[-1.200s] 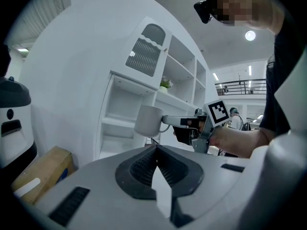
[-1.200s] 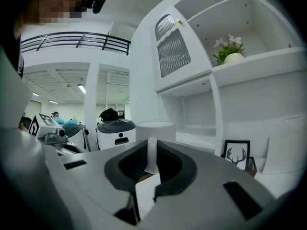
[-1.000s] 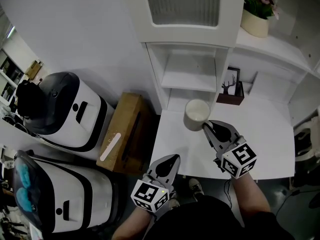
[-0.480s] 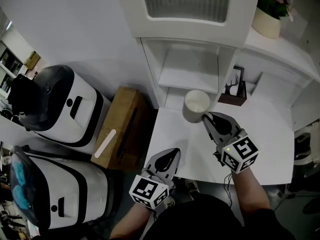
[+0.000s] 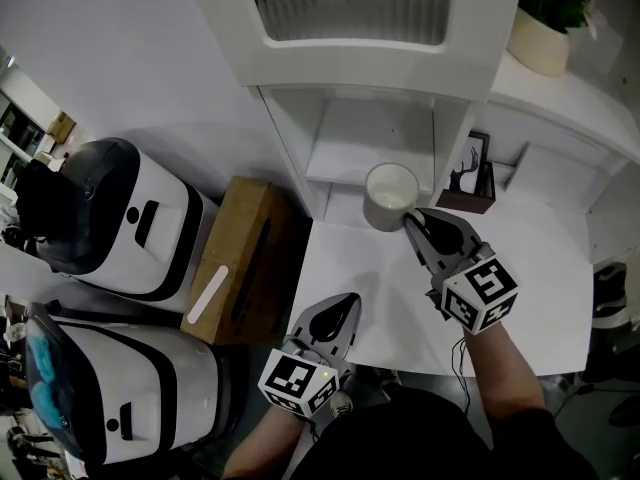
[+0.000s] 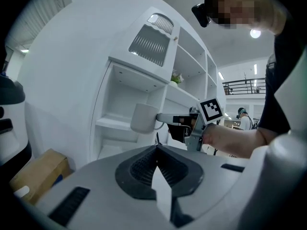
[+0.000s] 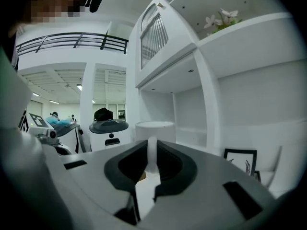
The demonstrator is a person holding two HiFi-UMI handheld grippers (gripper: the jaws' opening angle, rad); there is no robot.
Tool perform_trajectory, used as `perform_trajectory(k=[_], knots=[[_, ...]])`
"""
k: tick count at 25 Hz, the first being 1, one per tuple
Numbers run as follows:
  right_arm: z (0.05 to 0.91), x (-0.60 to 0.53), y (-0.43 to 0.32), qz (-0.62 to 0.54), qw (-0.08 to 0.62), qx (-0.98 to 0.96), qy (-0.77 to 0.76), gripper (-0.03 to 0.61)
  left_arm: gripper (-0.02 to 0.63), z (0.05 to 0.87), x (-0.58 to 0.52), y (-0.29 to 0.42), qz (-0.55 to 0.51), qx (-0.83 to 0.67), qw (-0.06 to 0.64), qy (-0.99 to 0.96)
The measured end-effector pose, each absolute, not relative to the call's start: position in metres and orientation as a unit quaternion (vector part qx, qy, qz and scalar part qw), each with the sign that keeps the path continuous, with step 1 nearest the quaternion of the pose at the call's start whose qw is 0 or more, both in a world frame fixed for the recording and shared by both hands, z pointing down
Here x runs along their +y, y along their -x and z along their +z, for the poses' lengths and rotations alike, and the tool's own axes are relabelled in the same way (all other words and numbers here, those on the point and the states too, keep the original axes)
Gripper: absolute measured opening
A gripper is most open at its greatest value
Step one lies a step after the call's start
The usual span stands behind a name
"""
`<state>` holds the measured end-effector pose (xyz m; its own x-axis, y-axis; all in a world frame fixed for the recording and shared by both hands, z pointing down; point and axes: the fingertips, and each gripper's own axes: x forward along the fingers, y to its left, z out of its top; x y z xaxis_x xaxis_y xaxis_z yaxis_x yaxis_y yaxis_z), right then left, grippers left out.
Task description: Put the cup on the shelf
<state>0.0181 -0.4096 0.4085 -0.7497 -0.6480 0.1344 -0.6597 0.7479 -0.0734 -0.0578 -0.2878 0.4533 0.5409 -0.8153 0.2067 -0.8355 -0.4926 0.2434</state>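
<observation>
White cup and shelf, tan cardboard box, grey left gripper and right gripper bearing black-and-white square-patterned marker cubes.

No word, number or brand name is showing clearly enough to be read in any view. Black-and-white square patterns are sitting on the marker cubes of the left gripper, at lower middle of the head view, and the right gripper, right of centre. They are carrying no letters. The small framed picture is showing only a drawing.
</observation>
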Motion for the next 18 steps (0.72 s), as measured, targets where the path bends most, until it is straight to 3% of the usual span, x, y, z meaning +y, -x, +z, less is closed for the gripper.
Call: perform_trajectory(k=[18], knots=[[0.412, -0.468, -0.015, 0.068, 0.055, -0.927, -0.365, 0.031, 0.005, 0.457, -0.324, 0.055, 0.035, -0.491, 0.162, -0.855]])
